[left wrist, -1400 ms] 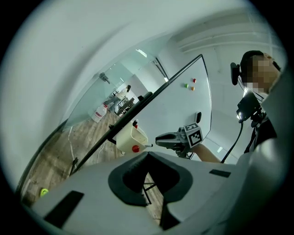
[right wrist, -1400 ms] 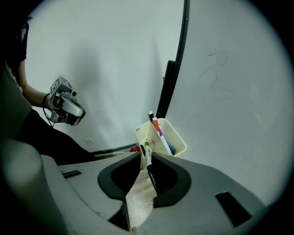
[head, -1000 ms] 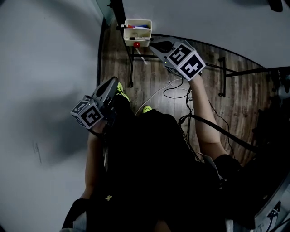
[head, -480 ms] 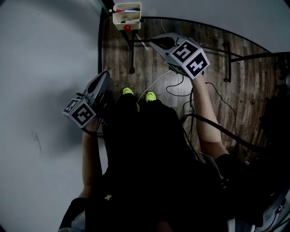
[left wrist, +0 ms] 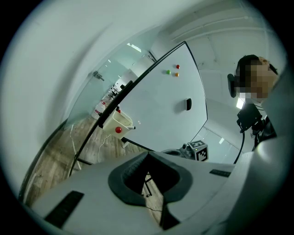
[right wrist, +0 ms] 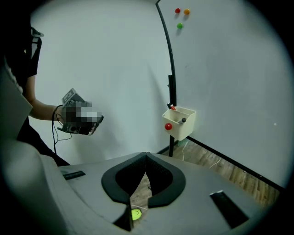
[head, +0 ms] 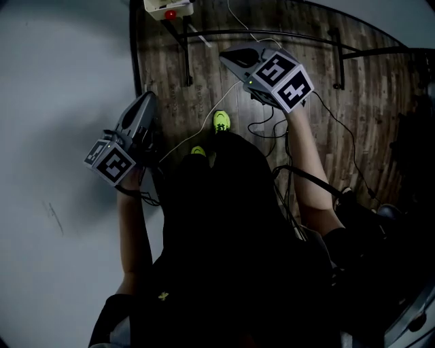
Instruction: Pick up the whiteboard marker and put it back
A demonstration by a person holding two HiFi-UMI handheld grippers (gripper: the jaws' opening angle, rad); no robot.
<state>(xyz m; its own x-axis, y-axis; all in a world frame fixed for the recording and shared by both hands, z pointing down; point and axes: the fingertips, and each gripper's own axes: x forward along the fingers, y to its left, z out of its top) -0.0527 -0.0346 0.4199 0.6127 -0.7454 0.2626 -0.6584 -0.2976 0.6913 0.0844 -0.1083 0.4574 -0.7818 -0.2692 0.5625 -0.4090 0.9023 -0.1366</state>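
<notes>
A white marker tray (right wrist: 181, 121) hangs at the whiteboard's (right wrist: 220, 69) lower corner, with a red magnet (right wrist: 168, 126) on its front. A red-capped marker (right wrist: 172, 108) and a dark one (right wrist: 183, 120) stick out of it. In the head view the tray (head: 166, 8) is cut off by the top edge. My right gripper (head: 228, 58) is shut and holds nothing, well short of the tray; its jaws (right wrist: 146, 155) meet at the tips. My left gripper (head: 145, 102) hangs lower at the left, also shut with nothing in it (left wrist: 148, 155). The tray (left wrist: 120, 124) lies far ahead of it.
The whiteboard's black stand legs (head: 185, 54) and loose cables (head: 272, 126) lie on the wooden floor (head: 367, 102). A grey wall (head: 61, 102) runs along the left. An eraser (left wrist: 188, 104) and coloured magnets (left wrist: 172, 71) sit on the board. Green shoes (head: 221, 121) are below.
The tray has slid from the upper middle of the head view to its top edge. Both grippers have drawn back from it, the right one more, and both stay shut.
</notes>
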